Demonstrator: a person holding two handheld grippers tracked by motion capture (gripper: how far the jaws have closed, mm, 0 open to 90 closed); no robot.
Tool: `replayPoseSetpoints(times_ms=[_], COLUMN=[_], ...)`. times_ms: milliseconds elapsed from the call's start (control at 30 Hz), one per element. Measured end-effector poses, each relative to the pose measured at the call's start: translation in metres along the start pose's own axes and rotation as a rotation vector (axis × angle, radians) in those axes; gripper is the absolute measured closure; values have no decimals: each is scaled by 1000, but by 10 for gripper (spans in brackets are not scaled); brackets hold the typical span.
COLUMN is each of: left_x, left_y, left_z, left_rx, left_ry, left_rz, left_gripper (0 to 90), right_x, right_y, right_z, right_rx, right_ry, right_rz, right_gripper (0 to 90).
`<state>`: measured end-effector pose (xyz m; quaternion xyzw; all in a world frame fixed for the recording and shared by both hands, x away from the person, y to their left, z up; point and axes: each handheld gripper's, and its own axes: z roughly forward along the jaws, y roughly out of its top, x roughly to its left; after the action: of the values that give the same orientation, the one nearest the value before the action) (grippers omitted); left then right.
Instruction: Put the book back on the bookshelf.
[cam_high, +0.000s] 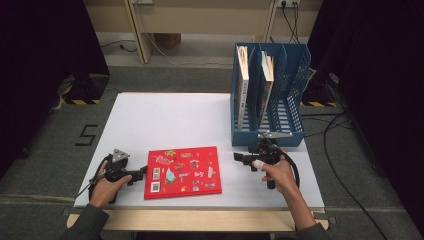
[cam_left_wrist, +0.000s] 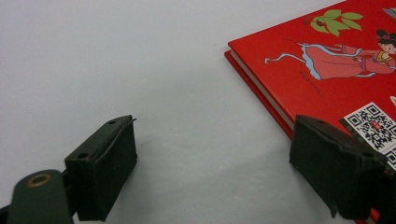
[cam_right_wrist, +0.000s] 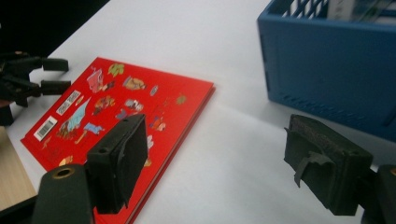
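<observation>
A red book (cam_high: 183, 171) lies flat, cover up, on the white table (cam_high: 165, 120), near the table's near edge and a little left of its middle. Its long axis runs left to right, nearly parallel to that near edge, with the far right corner lifted slightly farther away, so the book sits at a small skew. The cover with its small coloured pictures faces up, and the barcode and QR labels sit toward the book's near left corner. The left gripper (cam_high: 141, 173) rests low at the book's left edge, held in the person's left hand (cam_high: 105, 187), whose forearm comes in from the near left; its jaws point right, toward the book. In the left gripper view the jaws stand wide apart and hold nothing, one over bare table and the other just over the book's left edge by the QR label. The right gripper (cam_high: 241, 158) hovers to the right of the book, between it and the blue file rack (cam_high: 267, 131) that stands at the far right with two books upright in its slots. The right hand (cam_high: 278, 172) grips it from the near side, jaws pointing left, spread wide and empty.
</observation>
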<state>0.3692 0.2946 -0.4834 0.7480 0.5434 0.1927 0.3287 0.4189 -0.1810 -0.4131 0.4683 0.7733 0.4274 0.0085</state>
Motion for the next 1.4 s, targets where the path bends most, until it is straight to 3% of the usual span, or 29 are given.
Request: replayPoseSetpoints(times_ms=[400, 733, 900, 1100, 1400], left_x=[0, -1, -4, -13, -34], left_y=[0, 0, -1, 0, 0], left_z=[0, -1, -4, -9, -10], left_rx=[-1, 0, 15, 18, 27], left_ry=[1, -1, -7, -47, -116], left_rz=[0, 10, 15, 53, 100], left_gripper=[140, 142, 164, 364, 350], right_x=[9, 26, 26, 23, 18], right_y=[-17, -29, -32, -31, -31], right_z=[22, 41, 46, 47, 47], right_rx=[68, 115, 131, 129, 132], right_ry=[26, 80, 93, 86, 78], right_rz=[5, -17, 3, 10, 30], right_gripper=[227, 231, 236, 238, 242])
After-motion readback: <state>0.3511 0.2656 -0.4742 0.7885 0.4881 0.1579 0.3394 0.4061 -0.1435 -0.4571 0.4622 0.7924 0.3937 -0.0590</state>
